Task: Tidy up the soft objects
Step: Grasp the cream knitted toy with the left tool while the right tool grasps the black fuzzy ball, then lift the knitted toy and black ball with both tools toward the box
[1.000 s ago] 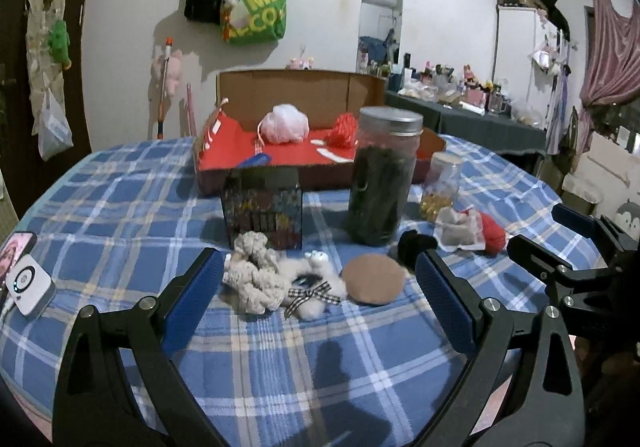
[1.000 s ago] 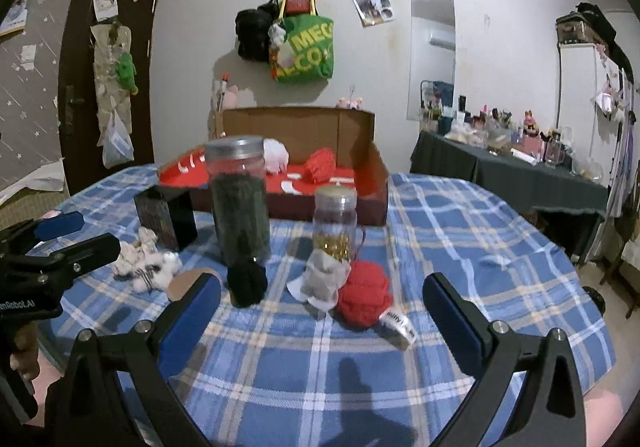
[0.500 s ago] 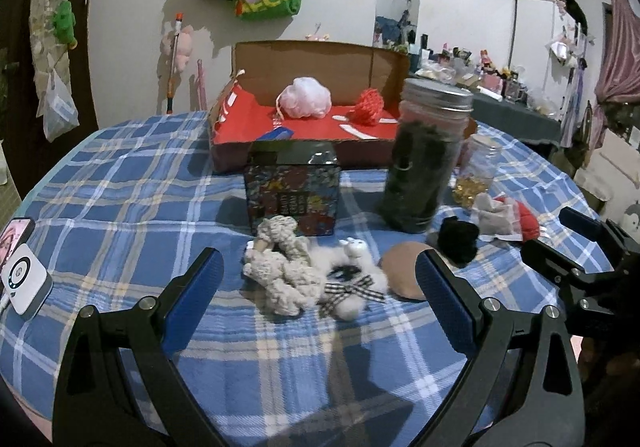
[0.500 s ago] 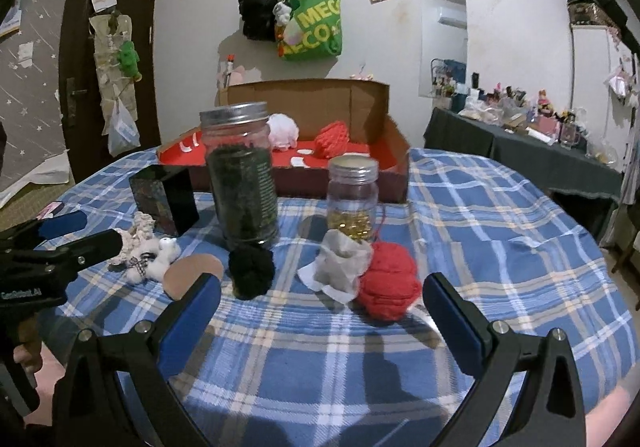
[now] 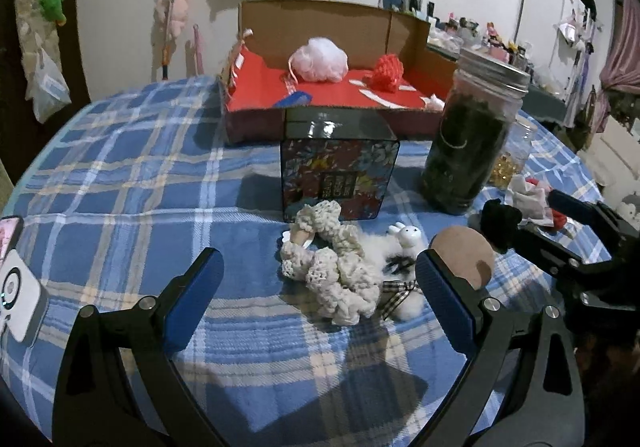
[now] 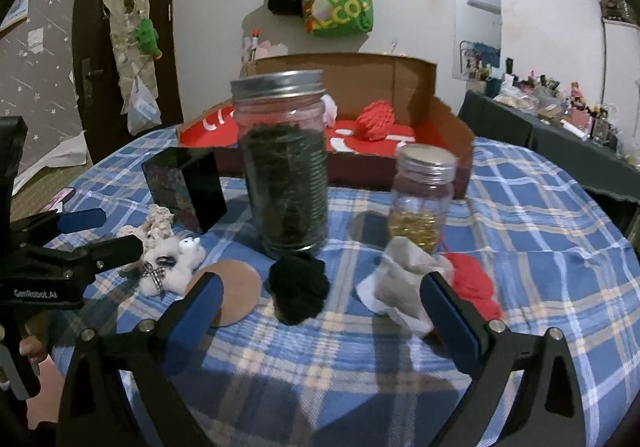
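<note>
Cream crocheted scrunchie (image 5: 336, 279) lies bunched between the left gripper (image 5: 316, 299)'s spread, empty fingers (image 5: 192, 299).

Left gripper (image 5: 316, 297): jaws spread wide, nothing between the blue pads (image 5: 191, 303), held low over the checked tablecloth (image 5: 120, 175) and tilted slightly downward toward it. Right gripper (image 6: 318, 313): jaws likewise spread wide and empty, also low over the tablecloth. The two grippers sit side by side above its near edge, apart from one another, each visible at the margin of the other's view. A fingertip (image 6: 32, 347) shows under the left gripper's handle.
</note>
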Demonstrator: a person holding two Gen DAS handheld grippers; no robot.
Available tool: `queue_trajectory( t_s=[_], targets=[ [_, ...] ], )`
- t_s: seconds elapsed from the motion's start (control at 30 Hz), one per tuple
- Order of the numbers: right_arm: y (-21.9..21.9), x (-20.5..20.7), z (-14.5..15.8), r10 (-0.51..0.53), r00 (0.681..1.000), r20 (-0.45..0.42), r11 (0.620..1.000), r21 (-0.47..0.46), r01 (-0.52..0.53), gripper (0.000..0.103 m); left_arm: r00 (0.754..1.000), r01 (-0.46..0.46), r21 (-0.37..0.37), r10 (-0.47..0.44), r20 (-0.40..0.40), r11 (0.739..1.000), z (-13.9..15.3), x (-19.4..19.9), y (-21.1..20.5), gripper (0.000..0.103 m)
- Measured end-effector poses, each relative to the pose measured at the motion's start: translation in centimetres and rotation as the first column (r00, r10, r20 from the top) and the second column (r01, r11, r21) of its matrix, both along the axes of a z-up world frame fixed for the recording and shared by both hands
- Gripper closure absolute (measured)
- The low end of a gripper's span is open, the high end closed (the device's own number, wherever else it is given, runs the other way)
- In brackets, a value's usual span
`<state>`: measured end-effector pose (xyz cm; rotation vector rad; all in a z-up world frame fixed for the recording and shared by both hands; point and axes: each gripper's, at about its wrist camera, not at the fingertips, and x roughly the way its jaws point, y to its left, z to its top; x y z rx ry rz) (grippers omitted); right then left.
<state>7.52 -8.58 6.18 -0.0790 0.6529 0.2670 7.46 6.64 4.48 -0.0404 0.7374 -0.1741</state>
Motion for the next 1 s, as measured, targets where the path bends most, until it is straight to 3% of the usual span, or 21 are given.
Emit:
queue_trajectory(
  t_s=[0.1,0.2,0.23,0.3,0.33,0.37,0.43,0.53,1.0],
  targets=[
    [0.5,1.0,-0.3,0.005,0.999,-0.038,1.0,-0.011,-0.005,0.011,1.0,0.023,0.002,-0.023,-0.019,1.0,-0.3,0.7,0.1,0.006],
    [0.8,1.7,-0.7,0.019,0.997,-0.078,1.0,-0.006,-0.019,0.022,0.997,0.059,-0.023,-0.06,-0.057,0.998,-1.0,1.3,0.2,0.029],
    [0.8,2.0,-0.8,0.021,0.996,-0.091,1.0,-0.003,-0.021,0.029,0.993,0.079,-0.048,-0.083,-0.083,0.996,-1.4,1.6,0.2,0.041],
    [0.8,2.4,-1.2,0.031,0.992,-0.12,1.0,0.007,-0.03,0.046,0.993,0.087,-0.082,-0.093,-0.077,0.993,-1.5,1.6,0.5,0.051],
    [0.8,2.6,-1.4,0.036,0.99,-0.133,0.999,0.013,-0.035,0.063,0.992,0.092,-0.089,-0.099,-0.08,0.992,-1.5,1.7,0.5,0.057],
    [0.7,2.7,-1.6,0.047,0.988,-0.148,0.999,0.024,-0.043,0.07,0.992,0.094,-0.103,-0.102,-0.079,0.99,-1.5,1.6,0.6,0.061],
    [0.6,2.7,-1.7,0.058,0.986,-0.154,0.998,0.037,-0.053,0.072,0.992,0.095,-0.112,-0.104,-0.074,0.989,-1.5,1.4,0.6,0.07],
    [0.7,2.2,-1.4,0.069,0.989,-0.128,0.997,0.027,-0.067,0.072,0.995,0.088,-0.075,-0.092,-0.048,0.993,-1.0,0.8,0.1,0.073],
    [-0.4,0.5,1.0,0.076,0.996,-0.055,0.996,0.055,-0.073,0.072,0.982,0.184,-0.082,-0.18,0.055,0.979,2.3,-1.0,-2.6,0.074]
  ],
)
